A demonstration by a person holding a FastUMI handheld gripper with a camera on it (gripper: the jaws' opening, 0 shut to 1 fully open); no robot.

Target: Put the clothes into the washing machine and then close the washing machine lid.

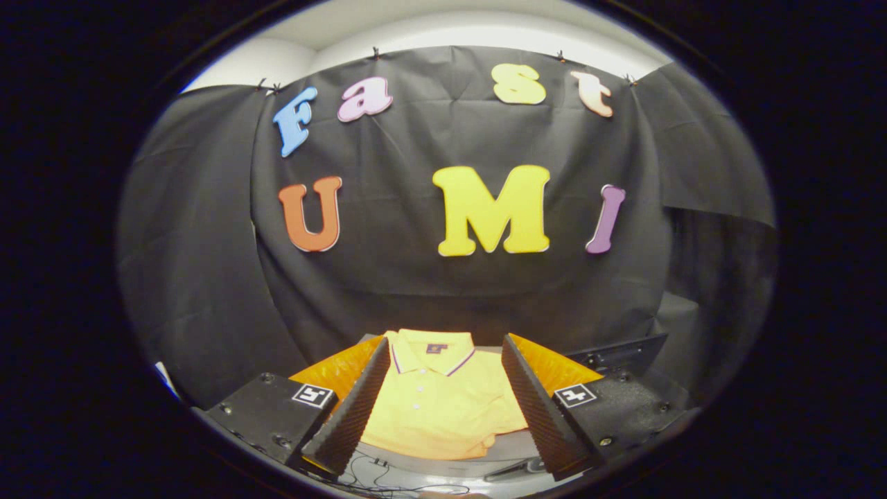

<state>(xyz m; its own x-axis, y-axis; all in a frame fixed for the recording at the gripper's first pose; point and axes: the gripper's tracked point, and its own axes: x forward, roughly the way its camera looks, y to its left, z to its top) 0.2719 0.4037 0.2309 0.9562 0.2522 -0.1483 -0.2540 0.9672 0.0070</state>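
A folded yellow polo shirt (440, 402) with a striped collar lies flat on a pale grey surface (509, 447), collar pointing toward the black cloth wall. My gripper (443, 353) hovers over it, open, with its two fingers spread wide to either side of the shirt. The shirt shows in the gap between the fingers and touches neither of them. Its lower folded edge rests near the front of the surface.
A black cloth wall (443, 291) hangs close behind the shirt. A dark flat panel (617, 353) lies to the right, beyond the right finger. Thin dark cables (378, 471) trail over the surface below the shirt.
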